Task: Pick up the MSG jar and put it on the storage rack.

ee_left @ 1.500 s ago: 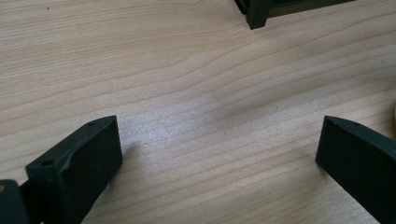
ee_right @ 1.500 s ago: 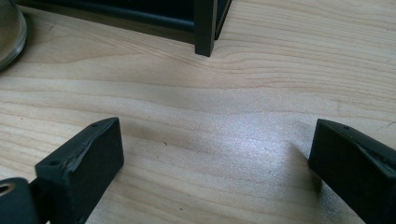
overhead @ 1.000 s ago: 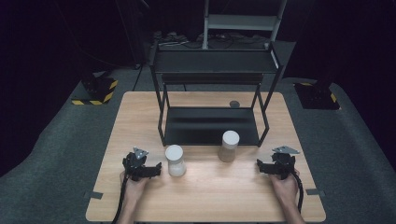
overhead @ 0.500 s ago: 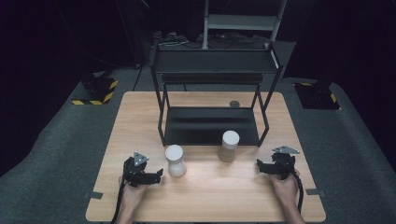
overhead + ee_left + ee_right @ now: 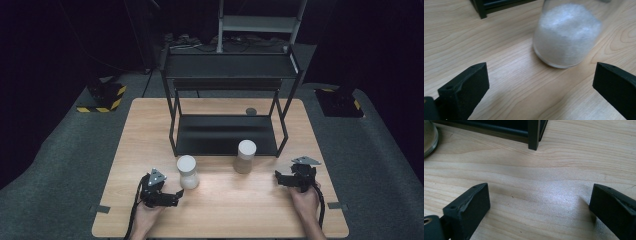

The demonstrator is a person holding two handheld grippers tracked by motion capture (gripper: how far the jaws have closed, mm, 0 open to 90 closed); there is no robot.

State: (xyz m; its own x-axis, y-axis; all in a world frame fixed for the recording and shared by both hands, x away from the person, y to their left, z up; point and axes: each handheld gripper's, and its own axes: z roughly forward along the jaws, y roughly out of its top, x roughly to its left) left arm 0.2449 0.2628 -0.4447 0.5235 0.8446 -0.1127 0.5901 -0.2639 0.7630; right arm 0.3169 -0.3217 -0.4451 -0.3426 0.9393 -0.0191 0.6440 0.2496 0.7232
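Left claw (image 5: 176, 196) low, jaws spread, facing jar (image 5: 187, 171)

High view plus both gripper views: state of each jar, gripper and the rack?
Left jar: upright, lid on, white granules inside, on table, ungrasped.
Right jar: upright, lid on, in front of the rack, ungrasped.
Left gripper: jaws open, aimed at left jar, not touching.
Right gripper: jaws open, nothing between them.
Rack: standing, nothing on either shelf.

Table (image 5: 220, 210): rack (image 5: 225, 135), two jars (image 5: 187, 171), disc (image 5: 251, 111)
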